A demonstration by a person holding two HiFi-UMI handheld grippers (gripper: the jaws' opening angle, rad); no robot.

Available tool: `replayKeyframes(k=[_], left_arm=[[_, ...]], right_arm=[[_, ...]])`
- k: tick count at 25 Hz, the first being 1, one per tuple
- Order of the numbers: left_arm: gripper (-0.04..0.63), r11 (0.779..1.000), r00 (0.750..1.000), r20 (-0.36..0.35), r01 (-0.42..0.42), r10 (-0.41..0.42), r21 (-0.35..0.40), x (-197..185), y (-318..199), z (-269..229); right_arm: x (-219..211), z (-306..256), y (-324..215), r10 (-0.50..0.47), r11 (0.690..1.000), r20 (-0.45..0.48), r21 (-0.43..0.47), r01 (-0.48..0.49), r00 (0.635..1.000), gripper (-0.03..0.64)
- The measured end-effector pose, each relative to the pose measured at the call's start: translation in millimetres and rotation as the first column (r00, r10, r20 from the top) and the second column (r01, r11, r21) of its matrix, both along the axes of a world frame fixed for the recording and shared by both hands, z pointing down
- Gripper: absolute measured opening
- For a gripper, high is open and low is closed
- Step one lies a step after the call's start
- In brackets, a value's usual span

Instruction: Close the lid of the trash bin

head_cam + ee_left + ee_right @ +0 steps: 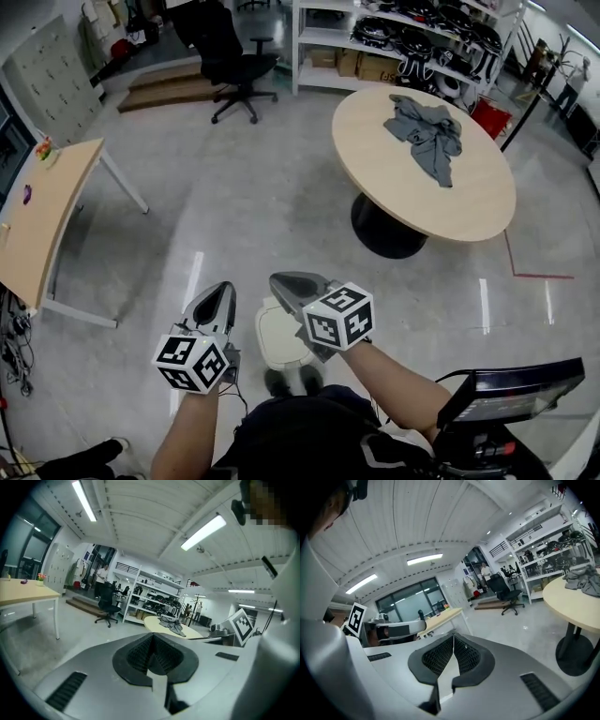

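A small cream trash bin [275,339] stands on the floor right in front of me, between my two grippers in the head view. Its pale top faces up and looks flat; my right gripper hides its right side. My left gripper [217,296] hovers left of the bin, jaws shut with nothing between them [152,637]. Over the bin's far edge my right gripper [292,283] is held up, also shut and empty [453,638]. Both gripper views look out level across the room, so neither shows the bin. Each shows the other gripper [224,633] [396,630].
A round wooden table [412,202] with a grey cloth [427,131] stands ahead right. A black office chair [230,54] and shelves [403,37] are further back. A wooden desk [42,220] is at the left. A stand with a screen [511,394] is close at my right.
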State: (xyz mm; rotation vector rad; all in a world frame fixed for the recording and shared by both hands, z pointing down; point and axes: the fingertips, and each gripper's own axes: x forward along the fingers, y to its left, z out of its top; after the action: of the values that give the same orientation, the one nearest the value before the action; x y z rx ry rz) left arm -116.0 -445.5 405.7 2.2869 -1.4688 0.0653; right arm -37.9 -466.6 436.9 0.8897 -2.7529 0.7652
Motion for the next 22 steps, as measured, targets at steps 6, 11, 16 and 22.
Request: replayKeyframes(k=[6,11,16,22], left_arm=[[0.0,1.0,1.0,0.006,0.001,-0.001,0.003,12.9,14.8,1.1],[0.0,1.0,1.0,0.005,0.011,-0.011,-0.008,22.1,28.5,10.5],[0.0,1.0,1.0,0.026,0.0,0.0,0.01,27.8,50.7,3.5],[0.0,0.998,0.999,0.031,-0.008,0.005,0.067,16.8,96.9,-8.4]], right_arm=[[12.7,-4.3,11.7,-0.037,0.999,-0.019,0.021,0.037,0.999,0.008],[22.9,12.4,22.0,-0.066,0.998,-0.03,-0.008,0.065,0.997,0.008],[24.5,8.0,38.1,-0.09,0.996,-0.043,0.011,0.091,0.995,0.009],[19.9,-6.9,80.5,-0.102,0.991,-0.06,0.079,0.106,0.993,0.047]])
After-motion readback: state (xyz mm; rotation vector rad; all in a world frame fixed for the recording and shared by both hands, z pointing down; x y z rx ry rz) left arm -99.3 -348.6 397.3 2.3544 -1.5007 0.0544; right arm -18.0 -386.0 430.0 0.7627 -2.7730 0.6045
